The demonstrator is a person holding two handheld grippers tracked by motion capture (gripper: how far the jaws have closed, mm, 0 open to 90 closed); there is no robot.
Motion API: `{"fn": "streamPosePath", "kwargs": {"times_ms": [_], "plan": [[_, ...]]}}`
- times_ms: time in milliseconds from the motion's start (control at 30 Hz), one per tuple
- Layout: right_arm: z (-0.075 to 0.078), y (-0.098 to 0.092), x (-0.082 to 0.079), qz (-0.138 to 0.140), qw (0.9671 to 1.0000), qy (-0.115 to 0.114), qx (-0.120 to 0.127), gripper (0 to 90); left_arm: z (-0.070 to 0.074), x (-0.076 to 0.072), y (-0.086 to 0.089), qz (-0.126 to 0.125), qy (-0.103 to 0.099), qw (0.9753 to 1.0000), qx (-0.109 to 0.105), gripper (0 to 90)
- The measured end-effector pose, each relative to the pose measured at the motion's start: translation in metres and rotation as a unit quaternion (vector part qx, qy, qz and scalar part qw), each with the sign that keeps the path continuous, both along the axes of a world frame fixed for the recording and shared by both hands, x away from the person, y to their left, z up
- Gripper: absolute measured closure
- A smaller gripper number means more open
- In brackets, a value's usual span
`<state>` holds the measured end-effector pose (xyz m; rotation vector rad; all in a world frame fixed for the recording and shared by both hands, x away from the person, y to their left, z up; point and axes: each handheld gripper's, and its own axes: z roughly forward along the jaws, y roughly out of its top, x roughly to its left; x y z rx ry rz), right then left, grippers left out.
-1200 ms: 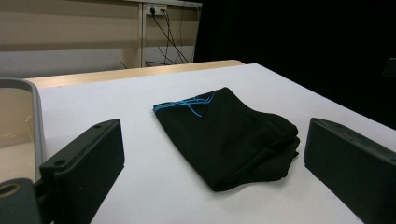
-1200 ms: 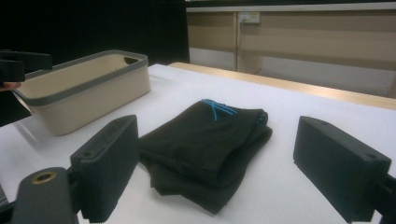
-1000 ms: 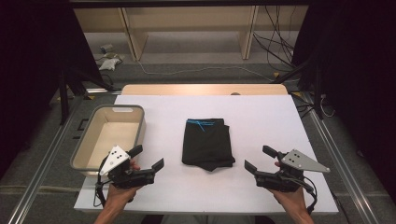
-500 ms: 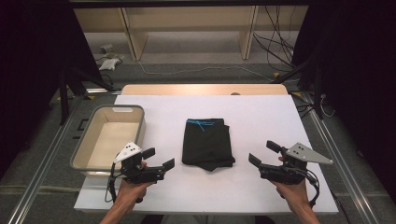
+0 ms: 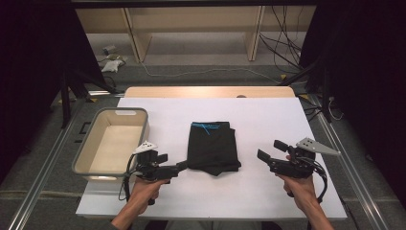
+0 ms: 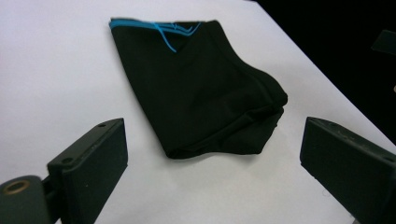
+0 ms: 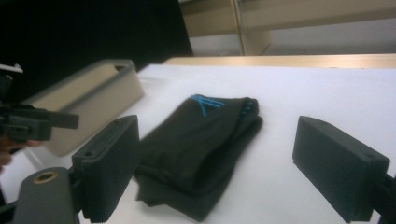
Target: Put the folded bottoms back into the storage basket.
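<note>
— What stands on the white worktop (image 5: 268, 120) at its left edge?

— A long tub (image 5: 122, 111), grey around the rim and pale beige inside. It runs along that edge, nearer the near left corner than the far one.

— And along the far edge?

— A light wooden strip (image 5: 206, 91) borders it from corner to corner. Beyond that, on the floor, stands a wooden frame (image 5: 191, 28) with upright legs.

— Anything lying on the floor?

— Black cables (image 5: 287, 52) hang and coil past the far right corner, and a pale crumpled bundle (image 5: 114, 64) lies past the far left corner. A metal rail (image 5: 43, 177) runs beside the left edge, and dark curtains (image 5: 28, 57) close both sides.
</note>
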<state>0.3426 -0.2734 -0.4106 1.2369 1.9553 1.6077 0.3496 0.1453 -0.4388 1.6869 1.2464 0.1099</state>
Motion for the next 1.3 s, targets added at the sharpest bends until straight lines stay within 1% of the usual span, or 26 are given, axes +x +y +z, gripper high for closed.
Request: {"fn": "streamPosePath", "kwargs": {"times_ms": [33, 67, 100, 133, 167, 200, 233, 267, 367, 467, 567, 633, 667, 700, 733, 767, 867, 900, 933, 967, 1033, 1067, 1133, 1167, 1300], "plan": [[0.000, 0.000, 0.000, 0.000, 1.0000, 0.000, 0.000, 15.7, 0.000, 0.000, 0.000, 0.000, 0.000, 1.0000, 0.000, 7.0], [-0.002, 0.001, 0.005, 0.000, 0.9999, 0.010, -0.009, 15.8, -0.002, 0.004, -0.003, 0.000, 0.013, 0.9999, -0.002, 7.0], [-0.003, 0.002, 0.007, 0.000, 0.9999, 0.012, -0.008, 15.7, -0.002, 0.004, -0.003, 0.000, 0.013, 0.9999, -0.002, 7.0], [-0.004, 0.003, 0.009, 0.000, 0.9998, 0.017, -0.009, 15.7, -0.002, 0.006, -0.004, 0.002, 0.017, 0.9998, 0.001, 7.1], [-0.004, 0.003, 0.009, 0.000, 0.9998, 0.017, -0.009, 15.7, -0.003, 0.008, -0.005, 0.004, 0.022, 0.9997, 0.005, 7.1], [-0.005, 0.003, 0.012, -0.001, 0.9997, 0.020, -0.010, 15.7, -0.004, 0.010, -0.006, 0.006, 0.028, 0.9996, 0.008, 7.6], [-0.006, 0.005, 0.017, -0.002, 0.9995, 0.028, -0.013, 15.6, -0.005, 0.014, -0.007, 0.007, 0.039, 0.9992, 0.012, 8.1], [-0.006, 0.005, 0.017, -0.002, 0.9995, 0.028, -0.013, 15.6, -0.005, 0.014, -0.007, 0.007, 0.039, 0.9992, 0.012, 8.1], [-0.008, 0.007, 0.024, 0.000, 0.9991, 0.041, -0.012, 15.5, -0.007, 0.019, -0.009, 0.009, 0.056, 0.9984, 0.011, 8.7], [-0.011, 0.010, 0.029, -0.001, 0.9989, 0.045, -0.015, 15.5, -0.010, 0.024, -0.010, 0.012, 0.070, 0.9974, 0.014, 9.2], [-0.013, 0.014, 0.037, -0.001, 0.9983, 0.055, -0.022, 15.6, -0.012, 0.030, -0.012, 0.015, 0.084, 0.9961, 0.020, 10.6], [-0.013, 0.015, 0.039, -0.002, 0.9982, 0.055, -0.025, 15.8, -0.014, 0.035, -0.013, 0.013, 0.096, 0.9952, 0.016, 11.4], [-0.015, 0.016, 0.043, -0.002, 0.9977, 0.062, -0.028, 15.8, -0.014, 0.036, -0.014, 0.012, 0.099, 0.9949, 0.017, 12.2], [-0.015, 0.016, 0.043, -0.002, 0.9977, 0.062, -0.028, 15.8, -0.014, 0.039, -0.015, 0.011, 0.103, 0.9944, 0.020, 12.2], [-0.018, 0.018, 0.047, 0.001, 0.9969, 0.072, -0.030, 15.8, -0.015, 0.044, -0.017, 0.014, 0.110, 0.9936, 0.024, 12.8], [-0.018, 0.018, 0.047, 0.001, 0.9969, 0.072, -0.030, 15.8, -0.015, 0.044, -0.017, 0.014, 0.110, 0.9936, 0.024, 13.0], [-0.021, 0.021, 0.052, 0.001, 0.9961, 0.080, -0.037, 15.8, -0.018, 0.052, -0.019, 0.017, 0.127, 0.9917, 0.017, 13.5], [-0.022, 0.023, 0.055, 0.003, 0.9957, 0.084, -0.038, 15.8, -0.020, 0.056, -0.020, 0.018, 0.133, 0.9908, 0.018, 13.9], [-0.022, 0.023, 0.055, 0.003, 0.9957, 0.084, -0.038, 15.8, -0.020, 0.056, -0.020, 0.018, 0.133, 0.9908, 0.018, 14.1], [-0.023, 0.025, 0.059, 0.004, 0.9951, 0.091, -0.039, 15.8, -0.021, 0.060, -0.022, 0.017, 0.138, 0.9901, 0.020, 14.3], [-0.024, 0.025, 0.060, 0.005, 0.9948, 0.093, -0.041, 15.8, -0.021, 0.062, -0.023, 0.017, 0.140, 0.9898, 0.019, 14.3], [-0.024, 0.026, 0.062, 0.005, 0.9946, 0.095, -0.041, 15.8, -0.022, 0.065, -0.024, 0.012, 0.142, 0.9895, 0.022, 14.4], [-0.026, 0.027, 0.068, 0.006, 0.9932, 0.109, -0.040, 15.8, -0.022, 0.069, -0.027, 0.013, 0.144, 0.9892, 0.024, 14.5], [-0.026, 0.027, 0.068, 0.006, 0.9932, 0.109, -0.040, 15.8, -0.023, 0.071, -0.027, 0.012, 0.145, 0.9890, 0.025, 14.5], [-0.029, 0.030, 0.076, 0.006, 0.9913, 0.123, -0.046, 15.8, -0.027, 0.078, -0.032, 0.006, 0.154, 0.9875, 0.034, 14.8]]}}
